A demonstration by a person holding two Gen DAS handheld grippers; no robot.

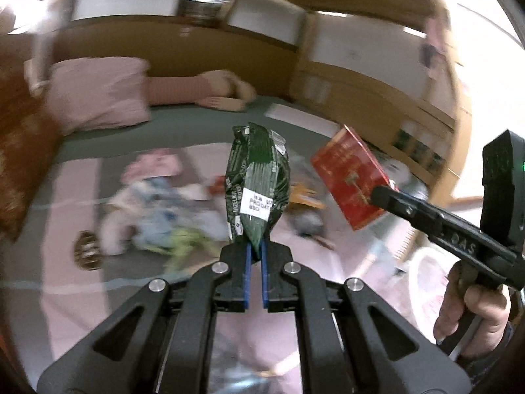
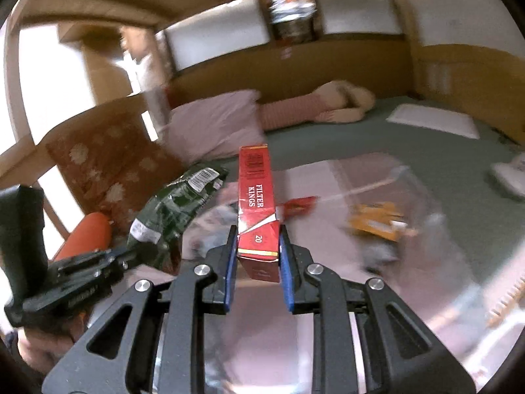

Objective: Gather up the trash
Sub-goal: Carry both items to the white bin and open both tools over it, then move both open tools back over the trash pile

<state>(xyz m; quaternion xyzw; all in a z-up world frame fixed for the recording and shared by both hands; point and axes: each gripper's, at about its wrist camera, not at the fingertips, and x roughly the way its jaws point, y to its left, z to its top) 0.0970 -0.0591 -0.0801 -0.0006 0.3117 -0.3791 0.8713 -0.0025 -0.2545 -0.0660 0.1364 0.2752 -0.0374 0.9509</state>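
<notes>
Left wrist view, left to right. At lower centre the left tongs (image 1: 257,256) are pinching the bottom end of a crumpled green wafer wrapper (image 1: 257,184), which is standing up into mid-frame above the bed (image 1: 203,121). The wrapper is judged very light, soft and crackly; a grip on a flattened end, as here, is probably holding best, since the puffed middle would likely slide or collapse. To the right, the right tongs (image 1: 377,197) are gripping a red cigarette pack (image 1: 349,180), tilted in the air.

Right wrist view, left to right. The wrapper is appearing at left of centre, and the pack at centre, its narrow sides lying between the blue pads (image 2: 231,262), with the base nearest the camera. The pack is judged light and fairly stiff, yet crushable if empty; moderate pressure across the side walls near the base seems suitable. Blurred orange litter (image 2: 377,221) is lying on the bed at right, and looks not yet collected.
</notes>
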